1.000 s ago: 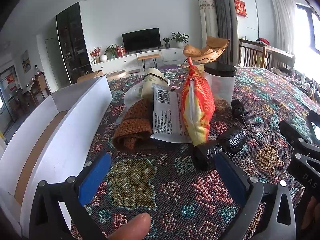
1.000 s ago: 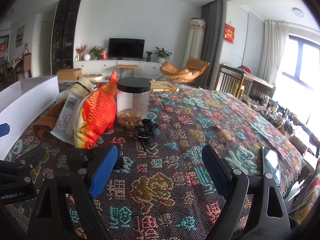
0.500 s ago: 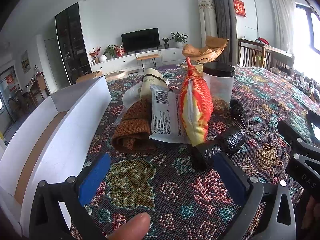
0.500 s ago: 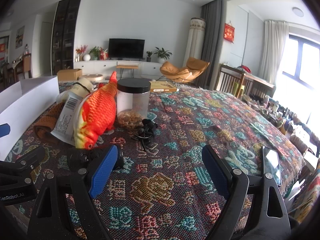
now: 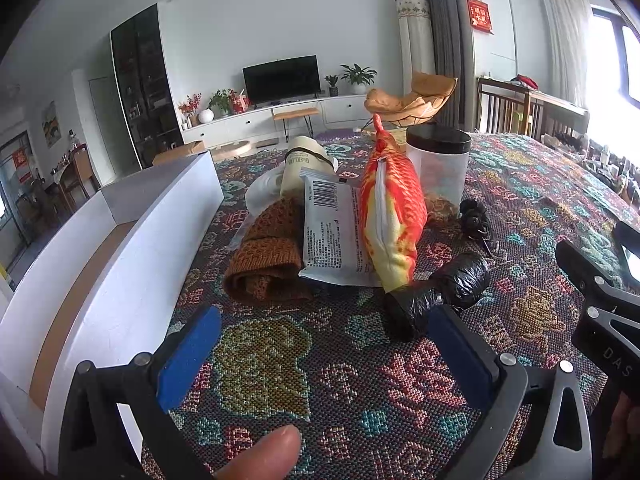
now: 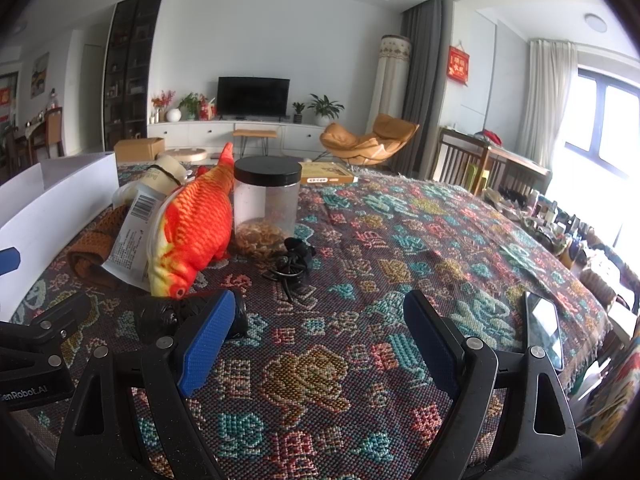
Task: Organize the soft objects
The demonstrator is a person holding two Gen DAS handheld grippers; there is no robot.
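An orange plush fish (image 5: 390, 208) (image 6: 192, 228) lies on the patterned tablecloth, leaning on a white packet (image 5: 332, 228) (image 6: 132, 236). A folded brown knitted cloth (image 5: 268, 252) (image 6: 96, 248) lies left of the packet. A black roll of bags (image 5: 436, 292) (image 6: 176, 316) lies in front of the fish. My left gripper (image 5: 320, 348) is open and empty, just short of the cloth and the roll. My right gripper (image 6: 320, 336) is open and empty over bare tablecloth, right of the roll.
A white open box (image 5: 120, 248) (image 6: 52, 204) stands along the left. A clear jar with a black lid (image 5: 438, 164) (image 6: 266, 204) stands behind the fish. A black cord bundle (image 5: 474, 220) (image 6: 292, 260) lies beside it. A phone (image 6: 544, 328) lies at the table's right edge.
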